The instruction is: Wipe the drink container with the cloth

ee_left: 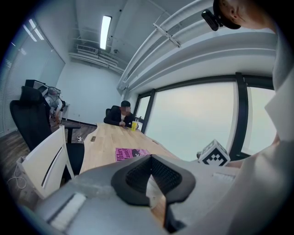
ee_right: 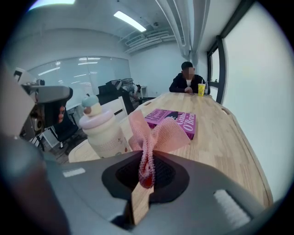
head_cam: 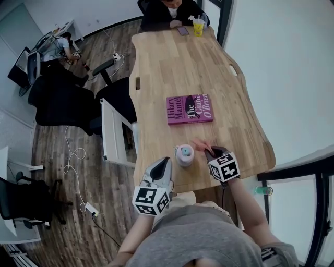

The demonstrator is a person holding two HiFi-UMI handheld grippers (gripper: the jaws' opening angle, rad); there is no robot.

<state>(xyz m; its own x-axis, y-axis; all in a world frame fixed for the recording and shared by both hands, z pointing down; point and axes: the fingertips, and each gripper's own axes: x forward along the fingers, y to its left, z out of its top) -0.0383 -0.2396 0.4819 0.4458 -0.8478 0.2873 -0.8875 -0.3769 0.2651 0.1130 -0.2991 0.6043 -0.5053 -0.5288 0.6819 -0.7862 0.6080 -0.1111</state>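
Note:
The drink container (head_cam: 184, 155), a cream bottle with a pink lid and teal cap, stands upright near the table's front edge. My right gripper (head_cam: 207, 152) is just to its right, shut on a pink mesh cloth (head_cam: 201, 144). In the right gripper view the cloth (ee_right: 158, 133) fans up out of the jaws, and the bottle (ee_right: 103, 131) stands close on the left, apart from it. My left gripper (head_cam: 166, 162) hovers left of the bottle over the table's edge, shut with nothing in it. The left gripper view does not show the bottle, only its own closed pads (ee_left: 138, 176).
A magenta book (head_cam: 190, 109) lies mid-table beyond the bottle. At the far end a seated person (head_cam: 169, 13) has a yellow cup (head_cam: 198, 26) and a phone (head_cam: 183, 31). A white chair (head_cam: 112, 130) stands against the table's left side. A window wall runs along the right.

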